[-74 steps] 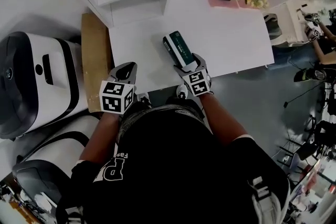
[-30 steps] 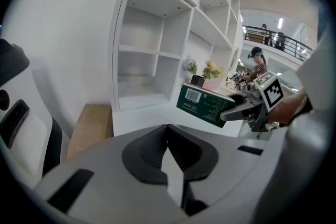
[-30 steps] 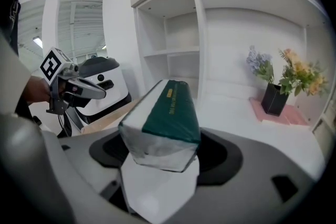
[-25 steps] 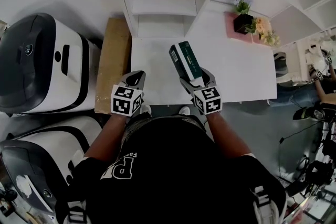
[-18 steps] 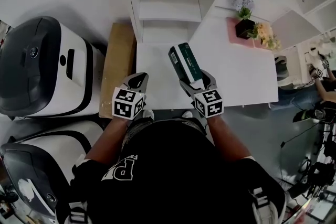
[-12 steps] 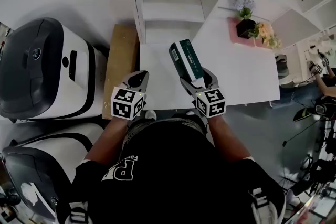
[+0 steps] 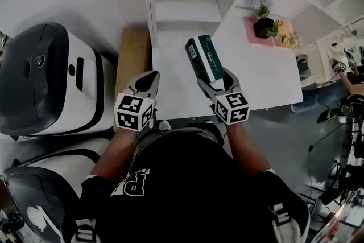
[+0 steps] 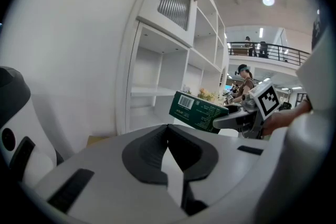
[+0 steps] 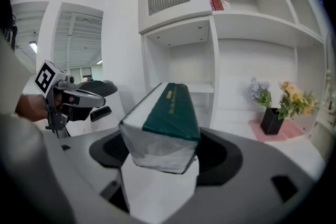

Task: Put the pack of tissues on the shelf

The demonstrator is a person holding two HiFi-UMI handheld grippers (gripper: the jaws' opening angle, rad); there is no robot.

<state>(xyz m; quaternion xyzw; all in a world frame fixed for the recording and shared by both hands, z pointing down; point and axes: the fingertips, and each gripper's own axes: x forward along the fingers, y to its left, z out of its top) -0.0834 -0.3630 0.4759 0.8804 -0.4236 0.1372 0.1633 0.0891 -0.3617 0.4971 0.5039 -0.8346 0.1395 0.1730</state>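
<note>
The pack of tissues (image 7: 205, 58), dark green with white ends, is held off the white table (image 7: 267, 79) with my right gripper (image 7: 215, 81) shut on its near end. Its far end points toward the white shelf unit (image 7: 182, 5), whose open compartments stand just beyond. In the right gripper view the tissue pack (image 9: 167, 113) fills the space between the jaws of the right gripper (image 9: 160, 157), and the shelf (image 9: 189, 86) is straight ahead. My left gripper (image 7: 147, 81) hovers to the left, shut and empty; in the left gripper view its jaws meet at the left gripper (image 8: 169, 136) tip.
Two large white-and-black machines (image 7: 48, 79) stand at the left. A wooden board (image 7: 132, 54) lies between them and the table. A potted flower (image 7: 263, 23) on a pink mat sits at the table's far right. People (image 8: 242, 78) stand in the distance.
My right gripper has lifted the tissue pack off the table and carried it up toward the shelf. The left gripper has stayed shut beside it.
</note>
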